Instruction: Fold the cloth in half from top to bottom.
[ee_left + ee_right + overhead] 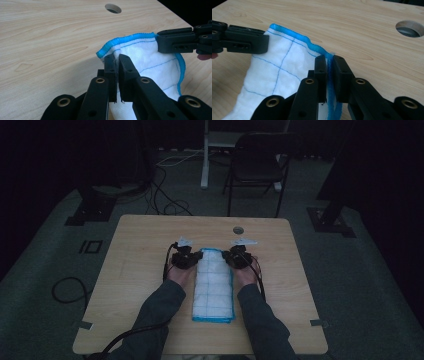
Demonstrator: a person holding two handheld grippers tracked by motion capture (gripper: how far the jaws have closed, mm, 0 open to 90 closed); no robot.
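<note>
Left gripper: jaws pinched nearly together on the far left corner of the cloth, fabric caught between the pads just behind the blue hem

Right gripper: jaws likewise narrow and clamped on the far right corner, the blue hem running up between the pads

Grip: both corners look held, with the edge between them slightly raised and arched off the table

Cloth: white with thin blue grid lines and a blue border, lying as a long folded strip down the middle of the table in the high view, its near end toward the person

Step in hand: by my reading, a fold of the strip – the far end is taken at both corners and lifted

Next move: likely calls for carrying both corners together toward the near end, level with each other, so the far edge lands square on the near edge; the two grips should stay tight and keep the edge taut so the layers underneath do not drag or bunch

Hands: both forearms come in side by side from the near edge, one on each side of the cloth, grippers pointing forward and down at the far end, roughly level with each other

Surroundings: a round hole in the table just beyond the cloth, well clear of it
</note>
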